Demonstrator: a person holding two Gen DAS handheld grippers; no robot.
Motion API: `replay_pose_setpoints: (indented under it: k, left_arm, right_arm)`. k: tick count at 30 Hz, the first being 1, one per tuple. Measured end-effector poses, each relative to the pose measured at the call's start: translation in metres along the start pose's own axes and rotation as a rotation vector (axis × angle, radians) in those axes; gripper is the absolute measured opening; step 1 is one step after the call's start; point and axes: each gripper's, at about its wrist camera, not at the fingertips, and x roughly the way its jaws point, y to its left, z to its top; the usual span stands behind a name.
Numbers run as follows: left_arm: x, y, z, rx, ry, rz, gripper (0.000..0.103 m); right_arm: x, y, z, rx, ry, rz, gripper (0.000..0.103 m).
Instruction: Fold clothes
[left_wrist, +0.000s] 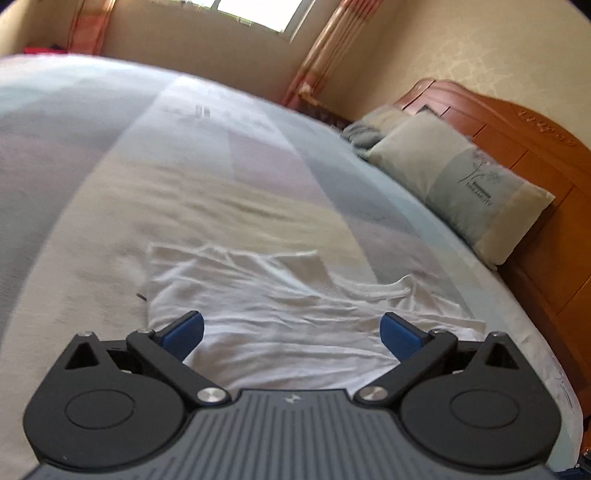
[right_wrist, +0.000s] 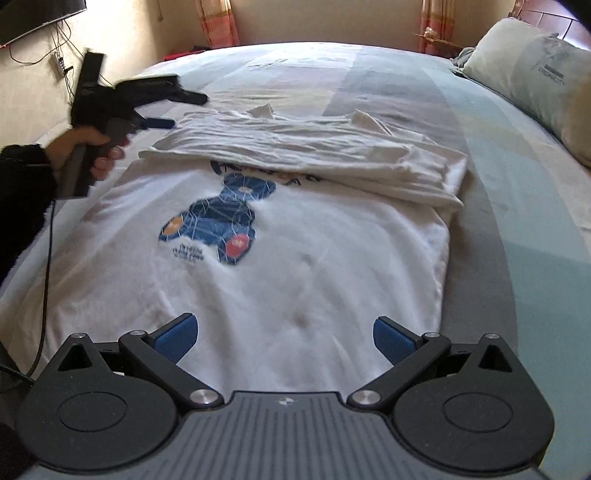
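White cotton T-shirt (right_wrist: 295, 258) | flat mid-bed, top folded down, short of pillow (right_wrist: 535, 70) | your left gripper (left_wrist: 291, 332), right gripper (right_wrist: 286, 338): spread wide, empty | risk: uneven pinch drags fold askew

White bear-print T-shirt (right_wrist: 295, 258) lies flat, top part folded over.

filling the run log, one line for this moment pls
white bear-print t-shirt: top folded down, on bed | left gripper: open | right gripper: open
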Motion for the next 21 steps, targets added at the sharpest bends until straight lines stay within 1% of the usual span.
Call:
replay_pose_setpoints:
  k: [2,6,8,12,13,16,19,21]
  left_arm:
    - [0.005,0.007,-0.002,0.014,0.006,0.071,0.099]
    - [-0.006,0.008,0.004,0.050,0.008,0.123,0.099]
    - [-0.011,0.003,0.013,0.084,-0.008,0.088,0.099]
    - [0.012,-0.007,0.026,0.137,0.003,0.039,0.100]
    - [0.018,-0.006,0.027,0.141,0.010,0.052,0.100]
    - [0.039,0.004,0.025,0.136,0.033,0.141,0.099]
    - [0.034,0.008,0.026,0.100,-0.004,0.194,0.100]
    - [0.027,0.007,0.031,0.091,0.001,0.212,0.100]
  right_arm:
    - [0.002,0.000,0.001,0.001,0.004,-0.001,0.103]
    - [0.008,-0.007,-0.002,0.011,0.019,0.001,0.103]
    - [0.012,-0.011,-0.002,0.024,0.020,0.004,0.103]
    - [0.020,-0.012,0.003,0.038,0.018,0.007,0.103]
    - [0.021,-0.011,0.004,0.035,0.018,0.008,0.103]
    - [0.022,-0.009,0.006,0.027,0.019,0.006,0.103]
    - [0.025,-0.013,0.005,0.037,0.029,0.009,0.103]
    - [0.027,-0.015,0.004,0.050,0.033,0.017,0.103]
